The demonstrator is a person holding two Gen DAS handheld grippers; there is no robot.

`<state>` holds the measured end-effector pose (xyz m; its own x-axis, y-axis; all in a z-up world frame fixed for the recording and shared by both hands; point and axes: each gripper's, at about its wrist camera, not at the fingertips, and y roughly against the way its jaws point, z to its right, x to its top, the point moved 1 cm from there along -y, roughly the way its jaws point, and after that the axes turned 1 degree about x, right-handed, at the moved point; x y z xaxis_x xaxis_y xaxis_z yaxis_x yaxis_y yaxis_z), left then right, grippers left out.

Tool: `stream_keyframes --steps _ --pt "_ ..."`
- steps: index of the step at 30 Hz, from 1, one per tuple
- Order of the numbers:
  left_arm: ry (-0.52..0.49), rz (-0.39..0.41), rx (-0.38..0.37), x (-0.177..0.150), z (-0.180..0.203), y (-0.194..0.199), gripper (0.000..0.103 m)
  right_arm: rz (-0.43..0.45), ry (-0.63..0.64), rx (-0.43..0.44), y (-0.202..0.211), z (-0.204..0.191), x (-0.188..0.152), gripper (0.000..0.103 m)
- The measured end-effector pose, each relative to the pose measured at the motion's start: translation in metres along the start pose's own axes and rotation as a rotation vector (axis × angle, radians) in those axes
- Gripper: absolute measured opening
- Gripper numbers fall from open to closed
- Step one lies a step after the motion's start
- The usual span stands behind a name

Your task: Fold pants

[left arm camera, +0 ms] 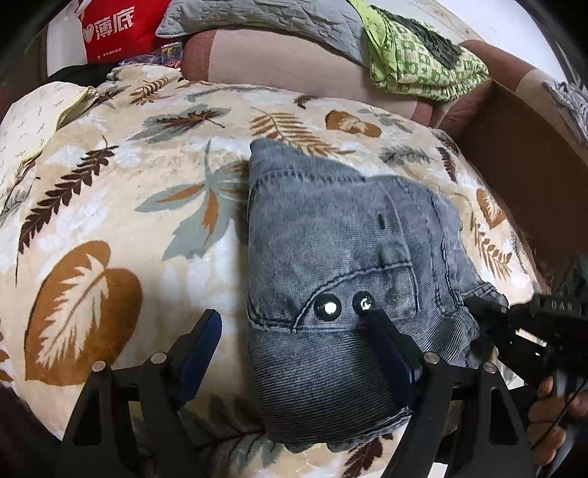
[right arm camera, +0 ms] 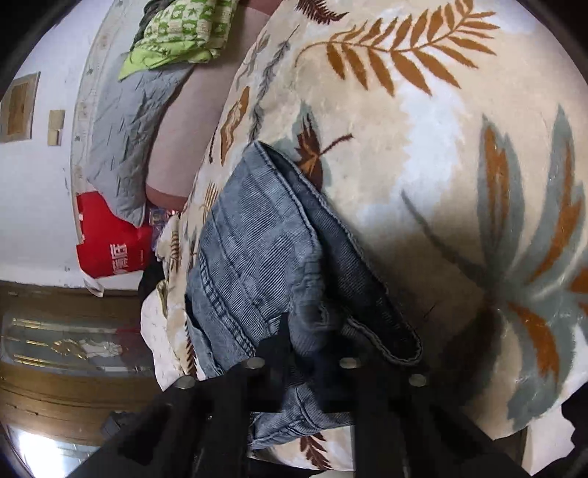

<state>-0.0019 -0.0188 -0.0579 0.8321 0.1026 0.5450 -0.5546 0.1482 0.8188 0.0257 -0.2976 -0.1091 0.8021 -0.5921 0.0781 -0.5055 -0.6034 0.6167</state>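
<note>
Grey-blue denim pants lie folded into a compact stack on a cream blanket with a leaf print. Two metal buttons shine near the waistband. My left gripper is open and low over the stack's near left corner, one finger above the blanket and the other finger over the denim by the buttons. My right gripper comes in from the right and is shut on the pants' right edge. In the right wrist view the pants run away from the right gripper, whose dark fingers pinch a fold of denim.
A pinkish sofa back runs behind the blanket, with a grey quilt, a green patterned cloth and a red bag on it. A brown board stands at the right. A hand holds the right gripper.
</note>
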Motion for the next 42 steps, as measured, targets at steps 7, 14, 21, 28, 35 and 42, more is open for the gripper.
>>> stream_keyframes --steps 7,14,21,28,35,42 --pt "0.026 0.089 0.003 0.02 -0.001 0.031 0.082 0.09 0.169 0.03 0.051 -0.052 -0.024 0.004" --pt "-0.13 -0.045 0.085 0.002 0.027 -0.011 0.083 0.013 0.075 -0.074 0.01 0.007 -0.022 0.004" --pt "-0.136 0.014 0.124 0.005 0.026 -0.003 0.085 0.025 0.097 -0.069 0.013 0.006 -0.026 0.004" --pt "-0.137 -0.007 0.123 -0.005 0.022 -0.017 0.086 0.05 0.118 -0.106 0.036 0.003 -0.023 0.014" --pt "-0.138 0.002 0.123 -0.007 0.023 -0.018 0.086 0.22 0.335 -0.144 0.078 -0.072 -0.019 0.014" --pt "-0.129 0.0 0.094 -0.008 0.019 -0.019 0.086 -0.038 0.177 -0.119 -0.015 -0.016 -0.004 0.02"
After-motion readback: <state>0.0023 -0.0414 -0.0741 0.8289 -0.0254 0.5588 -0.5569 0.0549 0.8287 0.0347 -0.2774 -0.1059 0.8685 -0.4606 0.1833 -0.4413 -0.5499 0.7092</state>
